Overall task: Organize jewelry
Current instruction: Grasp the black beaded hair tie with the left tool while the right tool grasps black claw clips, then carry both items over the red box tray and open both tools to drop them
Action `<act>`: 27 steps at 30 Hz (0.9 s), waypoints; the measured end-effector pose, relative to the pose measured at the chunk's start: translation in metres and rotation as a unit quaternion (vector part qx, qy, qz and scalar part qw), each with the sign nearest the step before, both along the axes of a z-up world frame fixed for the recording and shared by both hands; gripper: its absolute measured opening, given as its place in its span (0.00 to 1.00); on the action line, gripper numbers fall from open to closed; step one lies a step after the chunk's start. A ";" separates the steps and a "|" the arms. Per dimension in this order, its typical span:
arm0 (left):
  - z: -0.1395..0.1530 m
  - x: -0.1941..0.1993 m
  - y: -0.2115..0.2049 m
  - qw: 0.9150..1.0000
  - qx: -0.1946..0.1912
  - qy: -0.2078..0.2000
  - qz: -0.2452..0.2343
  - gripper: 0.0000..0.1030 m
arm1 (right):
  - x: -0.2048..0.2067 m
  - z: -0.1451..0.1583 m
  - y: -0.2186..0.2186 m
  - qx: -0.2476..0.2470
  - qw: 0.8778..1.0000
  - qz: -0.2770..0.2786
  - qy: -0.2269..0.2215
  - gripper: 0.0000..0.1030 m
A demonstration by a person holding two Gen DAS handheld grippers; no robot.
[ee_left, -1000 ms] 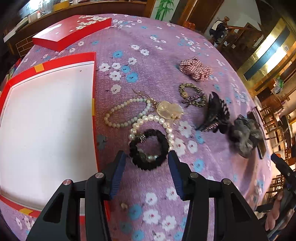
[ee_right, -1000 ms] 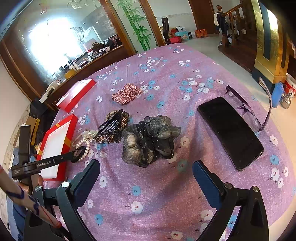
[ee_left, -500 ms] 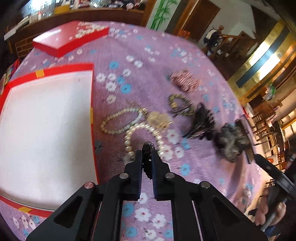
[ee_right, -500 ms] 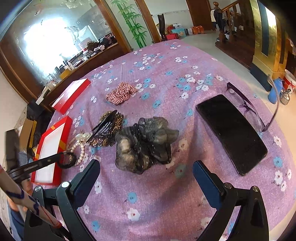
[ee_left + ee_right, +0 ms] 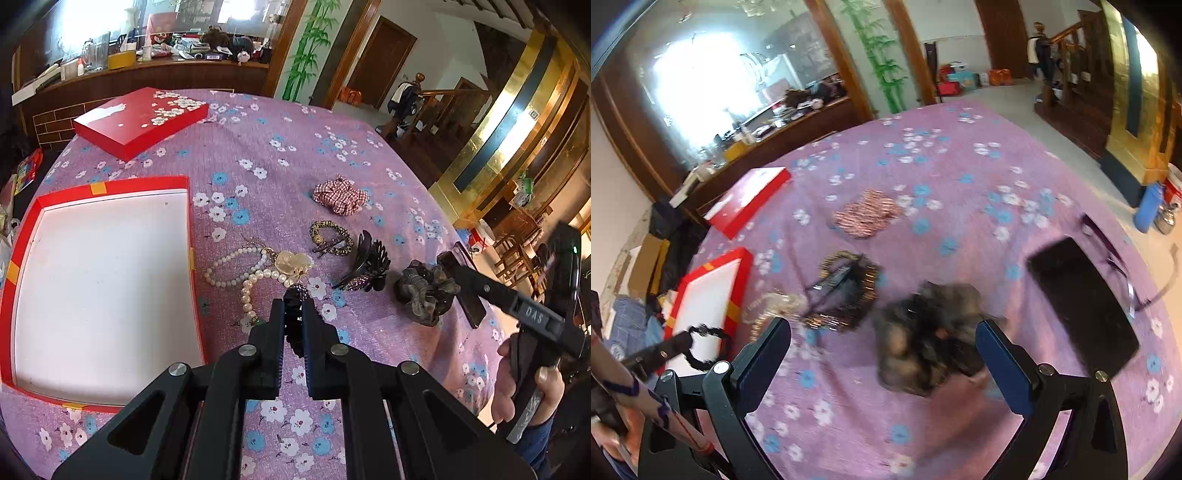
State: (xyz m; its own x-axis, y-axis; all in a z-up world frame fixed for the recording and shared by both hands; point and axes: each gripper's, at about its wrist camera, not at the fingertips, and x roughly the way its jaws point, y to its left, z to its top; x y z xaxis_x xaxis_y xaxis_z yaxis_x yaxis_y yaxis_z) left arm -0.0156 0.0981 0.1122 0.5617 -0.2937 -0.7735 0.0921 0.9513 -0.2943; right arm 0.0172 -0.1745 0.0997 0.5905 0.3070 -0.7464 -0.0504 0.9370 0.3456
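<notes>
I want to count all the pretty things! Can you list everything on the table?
Black bead bracelet: 1, black, pinched in the left claw.
Pearl bracelets: 2, whitish, beside the open box.
Open box: 1, red rim, white inside, left.
Box lid: 1, red, far left.
Checked scrunchie: 1, red-white, far side.
Leopard hair tie: 1, gold-black, middle.
Hair clip: 1, black, middle.
Gauzy scrunchie: 1, grey-brown, right.
Phone: 1, black, right.
Glasses: 1, purple, beside the phone.
Left claw: shut.
Right claw: open.

You can read only one marking: the raised letters "DAS" on the black body of the right gripper [image 5: 448, 267], seen at the left wrist view's right edge.
</notes>
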 end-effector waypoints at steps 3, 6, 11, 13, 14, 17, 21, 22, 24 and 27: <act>0.001 -0.002 0.003 1.000 0.000 -0.004 0.002 0.08 | 0.014 0.002 0.018 0.030 0.999 0.025 0.010 0.98; 0.000 -0.003 0.007 1.000 -0.002 -0.004 0.003 0.08 | 0.029 -0.006 0.040 0.041 0.997 0.049 0.030 0.91; -0.004 -0.007 0.014 1.000 0.000 -0.003 0.005 0.08 | 0.053 -0.032 0.056 0.048 0.994 0.047 0.085 0.89; -0.007 -0.007 0.019 1.000 0.002 -0.003 0.006 0.08 | 0.063 -0.044 0.058 0.044 0.993 0.035 0.102 0.89; -0.008 -0.007 0.021 1.000 0.001 -0.002 0.007 0.08 | 0.066 -0.047 0.058 0.037 0.993 0.026 0.106 0.89; -0.011 -0.004 0.028 1.000 -0.006 0.001 0.010 0.08 | 0.081 -0.056 0.061 0.023 0.993 0.013 0.118 0.87; -0.012 -0.001 0.036 1.000 -0.008 0.003 0.011 0.08 | 0.090 -0.071 0.070 0.000 0.989 0.022 0.144 0.54; -0.011 -0.001 0.039 1.000 -0.007 0.002 0.014 0.08 | 0.090 -0.070 0.070 -0.003 0.990 0.020 0.141 0.52; -0.010 0.000 0.046 1.000 -0.009 0.002 0.019 0.08 | 0.086 -0.066 0.069 -0.008 0.990 0.017 0.137 0.43; -0.006 0.001 0.059 0.999 -0.011 -0.003 0.030 0.08 | 0.078 -0.045 0.065 -0.005 0.994 0.021 0.108 0.42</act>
State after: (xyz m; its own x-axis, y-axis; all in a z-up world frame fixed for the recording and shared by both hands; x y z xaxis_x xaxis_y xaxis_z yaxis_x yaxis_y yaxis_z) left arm -0.0149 0.1574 0.1057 0.5829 -0.2766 -0.7641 0.0372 0.9484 -0.3149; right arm 0.0950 -0.1099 0.0544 0.4021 0.3195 -0.8580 -0.0151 0.9393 0.3427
